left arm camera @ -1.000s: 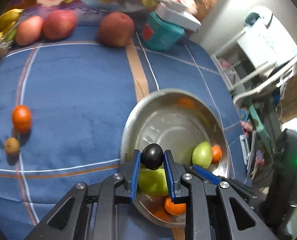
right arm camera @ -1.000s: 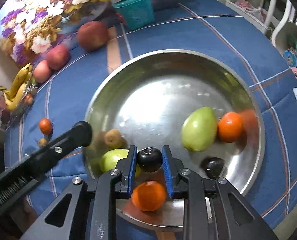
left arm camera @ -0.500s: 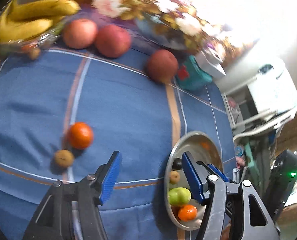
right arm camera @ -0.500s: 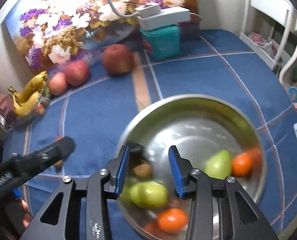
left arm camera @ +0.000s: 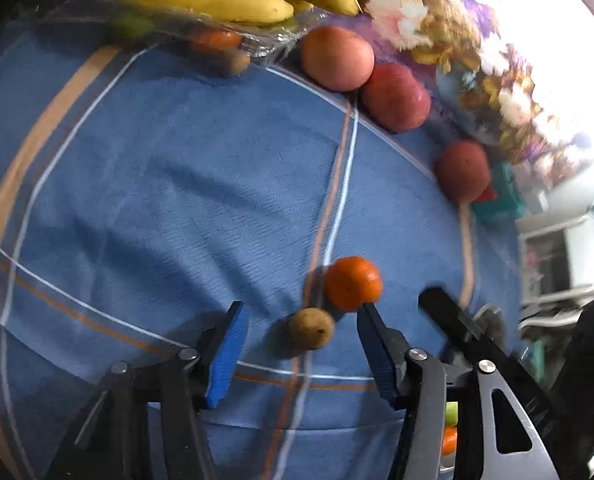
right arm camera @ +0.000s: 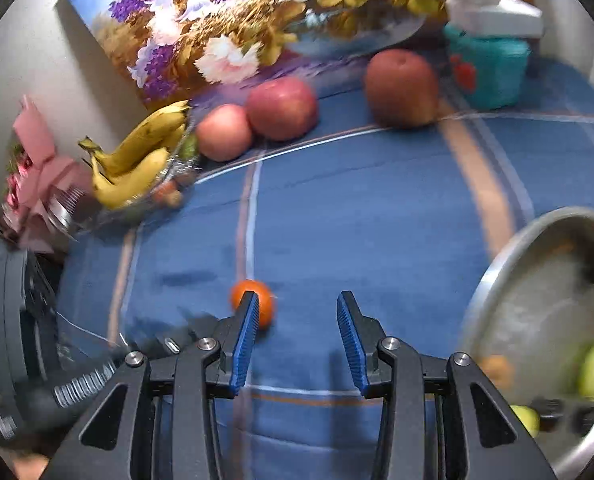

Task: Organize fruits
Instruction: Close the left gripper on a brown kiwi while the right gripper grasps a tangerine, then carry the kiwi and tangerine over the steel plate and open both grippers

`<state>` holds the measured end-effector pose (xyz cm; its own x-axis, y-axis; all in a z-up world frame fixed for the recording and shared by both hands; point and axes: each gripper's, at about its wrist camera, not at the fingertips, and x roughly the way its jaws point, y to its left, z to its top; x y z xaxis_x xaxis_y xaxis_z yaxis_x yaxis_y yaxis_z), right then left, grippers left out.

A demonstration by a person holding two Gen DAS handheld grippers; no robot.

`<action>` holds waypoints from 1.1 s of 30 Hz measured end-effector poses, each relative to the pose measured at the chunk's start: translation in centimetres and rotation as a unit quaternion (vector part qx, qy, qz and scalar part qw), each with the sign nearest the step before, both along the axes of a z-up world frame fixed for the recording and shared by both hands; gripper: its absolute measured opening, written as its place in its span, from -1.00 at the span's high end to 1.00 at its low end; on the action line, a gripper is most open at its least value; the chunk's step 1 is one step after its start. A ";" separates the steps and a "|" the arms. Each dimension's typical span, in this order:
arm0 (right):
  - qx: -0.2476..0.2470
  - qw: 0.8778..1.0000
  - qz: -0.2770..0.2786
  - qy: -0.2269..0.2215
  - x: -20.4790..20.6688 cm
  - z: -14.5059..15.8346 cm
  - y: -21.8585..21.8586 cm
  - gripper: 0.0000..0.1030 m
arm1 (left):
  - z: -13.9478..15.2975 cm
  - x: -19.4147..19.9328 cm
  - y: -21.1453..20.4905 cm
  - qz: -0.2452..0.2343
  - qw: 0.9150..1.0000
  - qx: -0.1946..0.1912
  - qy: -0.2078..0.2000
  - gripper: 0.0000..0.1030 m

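Fruits: both dark plums released a second ago; left gripper (left arm camera: 301,344) fingers now spread around a brown fruit (left arm camera: 311,333), right gripper (right arm camera: 295,340) fingers spread, empty.

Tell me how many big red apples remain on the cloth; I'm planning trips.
3: two apples touching beside the bananas, one near the teal box.

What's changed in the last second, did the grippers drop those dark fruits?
Yes. Both let go of their dark fruits over the bowl and opened. The left gripper swung to the small brown fruit beside the orange; the right gripper pulled back over the cloth. Apples and bananas stayed put.
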<state>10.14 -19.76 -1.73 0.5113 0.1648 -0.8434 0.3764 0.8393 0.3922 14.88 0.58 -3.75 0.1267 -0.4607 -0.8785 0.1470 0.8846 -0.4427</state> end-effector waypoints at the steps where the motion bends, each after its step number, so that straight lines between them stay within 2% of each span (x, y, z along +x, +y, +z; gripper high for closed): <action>1: 0.015 1.000 -0.004 -0.004 0.4 -0.4 0.1 0.19 | -0.1 0.0 0.0 -0.005 1.000 0.007 0.000 -0.08; 5: 0.064 0.998 0.004 -0.007 1.7 -1.7 0.9 0.20 | -0.6 0.3 -0.1 -0.013 1.000 0.007 0.013 0.00; 7: 0.076 0.997 0.010 -0.004 2.1 -2.3 1.5 0.20 | -0.8 0.4 -0.6 -0.022 1.000 0.009 0.013 0.13; 10: 0.072 0.997 0.013 0.001 2.4 -2.7 2.1 0.19 | -0.9 0.4 -1.2 -0.031 0.999 0.004 0.015 0.25; 15: 0.063 0.998 0.012 0.006 2.4 -2.9 2.0 0.33 | -1.5 0.0 -2.6 -0.040 0.999 -0.007 0.027 0.32; 17: 0.063 0.998 0.008 0.014 2.3 -3.3 1.8 0.33 | -1.3 -0.2 -2.9 -0.044 0.999 -0.002 0.019 0.33; 19: 0.078 0.997 0.004 0.014 2.1 -3.6 1.5 0.33 | -1.2 -0.2 -3.4 -0.047 0.999 -0.001 0.015 0.47; 21: 0.082 0.997 0.005 0.013 2.1 -3.8 1.5 0.33 | -1.0 -0.3 -3.7 -0.051 0.999 0.003 0.011 0.48; 24: 0.075 0.997 0.006 0.009 2.0 -3.6 1.5 0.37 | -0.7 -0.3 -3.7 -0.050 0.999 0.013 0.001 0.48; 27: 0.068 0.998 0.002 0.002 1.7 -3.0 1.2 0.38 | 0.3 -0.1 -4.0 -0.045 0.999 0.004 -0.012 0.48; 29: 0.075 0.997 -0.006 -0.011 0.7 -1.9 0.1 0.38 | 1.3 -0.4 -4.6 -0.052 0.998 -0.001 -0.024 0.48; 33: 0.057 0.997 -0.035 -0.028 -2.1 0.5 -2.8 0.38 | 3.2 -1.9 -7.6 -0.086 0.995 -0.017 -0.048 0.48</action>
<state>8.03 -22.52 -1.26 0.5716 0.2205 -0.7903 0.4076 0.7597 0.5067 13.02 -6.99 -0.57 0.1257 -0.5115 -0.8500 0.3371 0.8279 -0.4484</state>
